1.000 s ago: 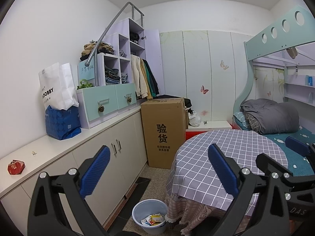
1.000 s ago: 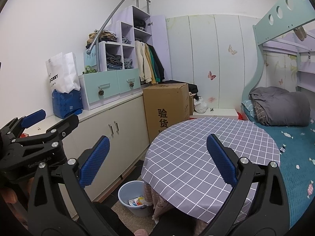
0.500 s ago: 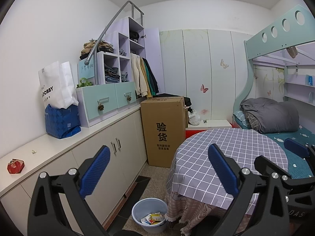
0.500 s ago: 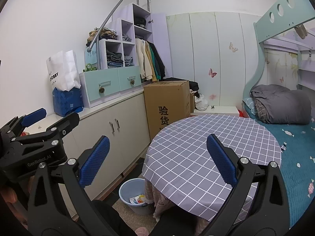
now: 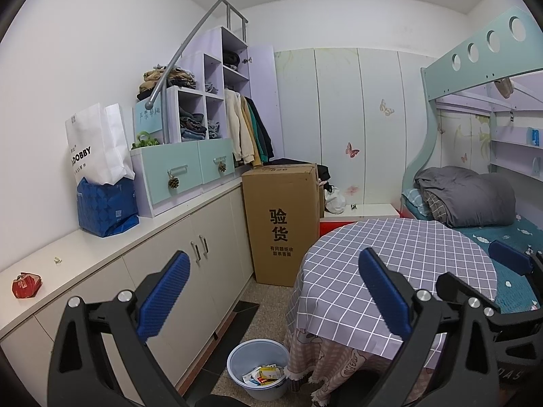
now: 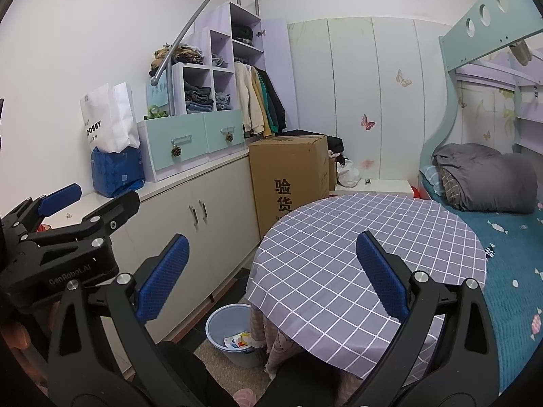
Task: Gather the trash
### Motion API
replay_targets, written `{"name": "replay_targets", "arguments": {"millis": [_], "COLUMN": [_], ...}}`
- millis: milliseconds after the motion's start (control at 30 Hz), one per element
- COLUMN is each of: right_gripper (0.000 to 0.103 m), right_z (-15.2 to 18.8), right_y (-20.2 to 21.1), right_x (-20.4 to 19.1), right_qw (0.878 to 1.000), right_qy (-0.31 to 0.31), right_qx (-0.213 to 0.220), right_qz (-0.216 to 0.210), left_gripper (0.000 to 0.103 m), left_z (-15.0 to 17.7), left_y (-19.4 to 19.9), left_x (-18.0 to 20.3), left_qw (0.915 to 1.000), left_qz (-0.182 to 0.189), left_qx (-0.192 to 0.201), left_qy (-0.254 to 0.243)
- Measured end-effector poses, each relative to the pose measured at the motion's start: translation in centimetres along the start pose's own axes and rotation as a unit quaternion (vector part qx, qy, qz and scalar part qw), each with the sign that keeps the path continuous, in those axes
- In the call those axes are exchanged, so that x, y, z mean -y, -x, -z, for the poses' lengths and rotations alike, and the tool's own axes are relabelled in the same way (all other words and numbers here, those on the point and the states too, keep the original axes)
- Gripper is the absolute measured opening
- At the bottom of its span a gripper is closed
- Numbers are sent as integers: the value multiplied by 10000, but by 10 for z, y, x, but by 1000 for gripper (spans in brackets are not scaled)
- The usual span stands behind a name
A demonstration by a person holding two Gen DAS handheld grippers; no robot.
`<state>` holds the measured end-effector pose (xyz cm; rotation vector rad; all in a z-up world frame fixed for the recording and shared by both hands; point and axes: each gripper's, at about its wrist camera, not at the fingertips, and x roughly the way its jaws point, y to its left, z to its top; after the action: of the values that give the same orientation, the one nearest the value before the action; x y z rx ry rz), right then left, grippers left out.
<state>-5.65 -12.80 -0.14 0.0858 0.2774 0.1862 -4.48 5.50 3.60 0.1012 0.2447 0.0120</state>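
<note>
Left wrist view, left tool (image 5: 273, 293) wide apart, empty, right tool (image 6: 271, 276) likewise

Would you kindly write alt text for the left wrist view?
The open, empty left hand-held gripper points into a small bedroom. A crumpled red wrapper lies on the white counter at left, and a blue bin holding trash stands on the floor beside a round checked table.

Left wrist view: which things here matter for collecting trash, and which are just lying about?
For the job:
red wrapper on the counter
small scrap on the counter
blue bin holding litter

Just lying about:
cardboard box
white shopping bag
checked table
grey duvet
</note>
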Motion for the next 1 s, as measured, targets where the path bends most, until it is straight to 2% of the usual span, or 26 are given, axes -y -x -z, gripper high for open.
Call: {"name": "replay_targets", "arguments": {"millis": [1000], "right_gripper": [97], "right_z": [4], "right_y": [-2], "right_x": [-2], "right_qw": [10000], "right_qy": [-15], "right_qx": [-43], "right_qz": [-17], "left_gripper": [98], "left_z": [1], "left_y": [0], "left_x": [1], "left_qw": [10000], "left_qz": [-4], "left_qx": [-25], "left_qy": [-8]}}
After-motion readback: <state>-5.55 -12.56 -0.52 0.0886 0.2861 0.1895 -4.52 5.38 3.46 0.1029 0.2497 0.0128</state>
